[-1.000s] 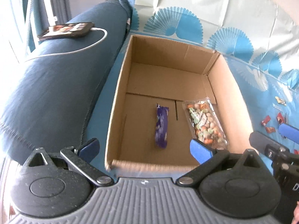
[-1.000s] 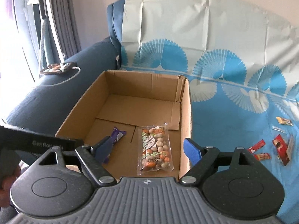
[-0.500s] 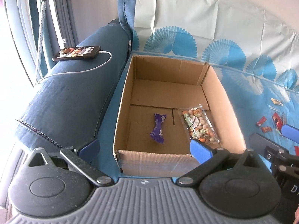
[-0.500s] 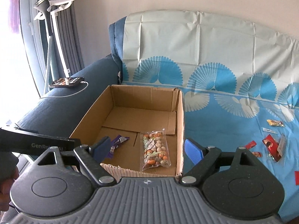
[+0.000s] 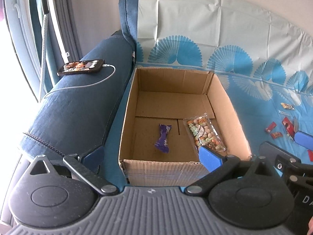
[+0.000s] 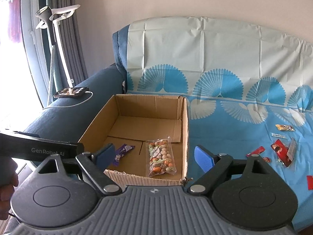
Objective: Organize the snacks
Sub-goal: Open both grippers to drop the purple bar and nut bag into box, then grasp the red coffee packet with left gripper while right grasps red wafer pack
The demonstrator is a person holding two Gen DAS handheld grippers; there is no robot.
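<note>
- In my box (image 5: 125, 117): purple bar (image 5: 163, 138), nut bag (image 6: 160, 157).
- Small packets (image 6: 281, 152) wait on the sofa cover (image 6: 225, 133).
- Left tool (image 5: 151, 153), right tool (image 6: 154, 157): both wide apart, empty.

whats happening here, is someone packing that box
Yes. A person holds two grippers, left gripper and right gripper, both open and empty. The cardboard box on the sofa already holds a purple candy bar and a bag of mixed nuts. More small snack packets lie loose on the blue cover.
</note>
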